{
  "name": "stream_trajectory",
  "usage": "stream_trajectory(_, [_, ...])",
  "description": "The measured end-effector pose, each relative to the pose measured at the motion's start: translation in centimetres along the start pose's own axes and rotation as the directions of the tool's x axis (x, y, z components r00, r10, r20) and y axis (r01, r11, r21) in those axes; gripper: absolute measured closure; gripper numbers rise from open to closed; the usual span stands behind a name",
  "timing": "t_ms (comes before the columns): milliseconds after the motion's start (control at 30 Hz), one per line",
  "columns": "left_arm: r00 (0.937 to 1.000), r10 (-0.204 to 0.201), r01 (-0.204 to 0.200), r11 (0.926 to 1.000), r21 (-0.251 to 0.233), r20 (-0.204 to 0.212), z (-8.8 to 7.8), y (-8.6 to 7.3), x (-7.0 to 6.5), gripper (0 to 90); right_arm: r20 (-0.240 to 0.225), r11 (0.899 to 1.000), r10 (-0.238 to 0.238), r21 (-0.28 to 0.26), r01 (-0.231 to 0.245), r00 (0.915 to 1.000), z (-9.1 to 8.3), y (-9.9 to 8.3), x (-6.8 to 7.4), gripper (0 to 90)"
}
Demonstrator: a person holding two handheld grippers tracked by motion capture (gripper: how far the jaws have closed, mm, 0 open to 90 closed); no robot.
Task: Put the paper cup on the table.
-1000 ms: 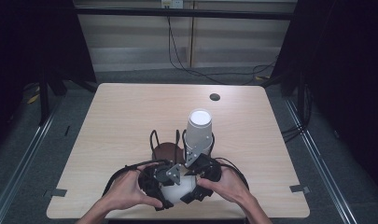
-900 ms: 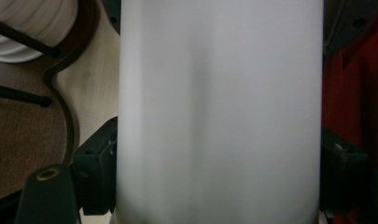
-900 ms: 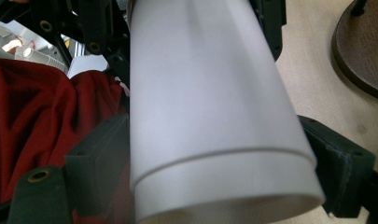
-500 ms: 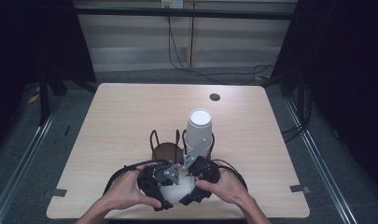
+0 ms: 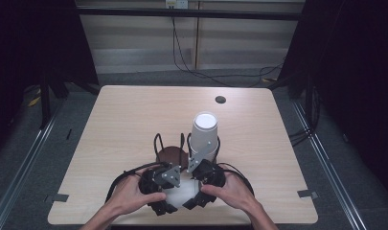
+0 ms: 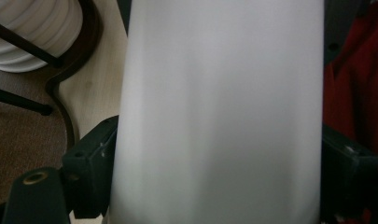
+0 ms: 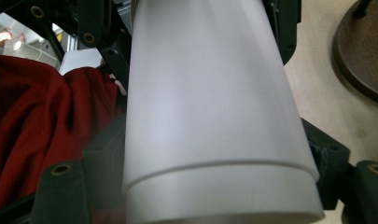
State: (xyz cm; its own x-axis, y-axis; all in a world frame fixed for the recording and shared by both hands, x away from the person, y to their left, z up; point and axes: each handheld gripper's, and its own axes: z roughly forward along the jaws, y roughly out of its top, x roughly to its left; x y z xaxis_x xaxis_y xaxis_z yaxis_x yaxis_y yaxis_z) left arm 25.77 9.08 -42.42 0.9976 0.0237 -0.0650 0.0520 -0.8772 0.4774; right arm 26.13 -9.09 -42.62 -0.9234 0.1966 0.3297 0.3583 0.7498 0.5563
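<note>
A white paper cup point(image 5: 182, 192) lies on its side between my two grippers near the table's front edge. My left gripper point(image 5: 171, 191) has the cup point(image 6: 219, 116) between its jaws, which have just been opening; the pads still touch its sides. From the other side, my right gripper point(image 5: 194, 188) is shut on the cup point(image 7: 210, 102), where a second rim line shows low on the wall. Behind them, a stack of upturned white cups point(image 5: 203, 134) stands in a black wire holder on a round brown base point(image 5: 166, 155).
A small dark round hole point(image 5: 220, 99) sits in the table point(image 5: 115, 124) at the far right. Cables trail from both grippers beside the hands. Red cloth point(image 7: 37, 107) shows behind the cup. The front table edge lies just below the hands.
</note>
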Motion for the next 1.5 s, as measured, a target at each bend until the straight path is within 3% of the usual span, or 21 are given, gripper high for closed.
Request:
stream_trajectory(33, [0.9999,-0.007,0.006,0.9999,-0.010,-0.010,0.1,0.0,0.0,12.5,0.011,1.000,-0.001,0.000,0.001,0.9999,-0.1,0.0,-0.1,24.7])
stream_trajectory(100, [0.9994,0.022,-0.023,0.9997,-0.013,-0.026,0.1,-0.1,0.0,12.8,0.009,1.000,0.013,-0.008,-0.013,0.9999,-0.3,-0.2,-0.2,24.6])
stream_trajectory(433, [0.9992,0.038,-0.038,0.9958,-0.083,-0.009,-0.4,-0.4,0.1,12.5,0.000,0.999,0.018,-0.029,-0.018,0.9998,-0.6,-0.4,-0.4,24.6])
stream_trajectory(667, [0.9982,0.059,-0.060,0.9938,-0.094,-0.007,-0.7,-0.5,0.1,12.2,0.001,0.999,0.028,-0.020,-0.028,0.9996,-0.6,-0.6,-0.4,24.6])
stream_trajectory(767, [0.9983,0.057,-0.058,0.9908,-0.123,-0.006,-1.2,-0.7,0.3,11.7,0.011,0.999,0.027,-0.025,-0.027,0.9996,-0.5,-0.7,-0.5,24.7])
stream_trajectory(900, [0.9998,0.018,-0.020,0.9869,-0.160,-0.011,-1.9,-0.9,0.6,11.5,0.011,0.999,0.025,-0.036,-0.025,0.9996,-0.8,-0.7,-0.5,24.7])
stream_trajectory(1000, [0.9997,-0.022,0.025,0.9737,-0.226,0.012,-2.2,-1.0,1.0,12.5,0.007,0.998,0.030,-0.050,-0.029,0.9995,-0.9,-0.9,-0.7,24.7])
stream_trajectory(1200, [0.9986,-0.052,0.052,0.9617,-0.269,0.006,-3.1,-1.5,1.4,15.4,0.012,0.997,0.055,-0.054,-0.054,0.9984,-1.3,-1.4,-1.0,24.6])
stream_trajectory(1500, [0.9912,-0.132,0.124,0.9311,-0.343,-0.001,-4.2,-2.6,1.6,15.6,0.031,0.990,0.101,-0.102,-0.098,0.9944,-2.5,-2.6,-1.5,24.5])
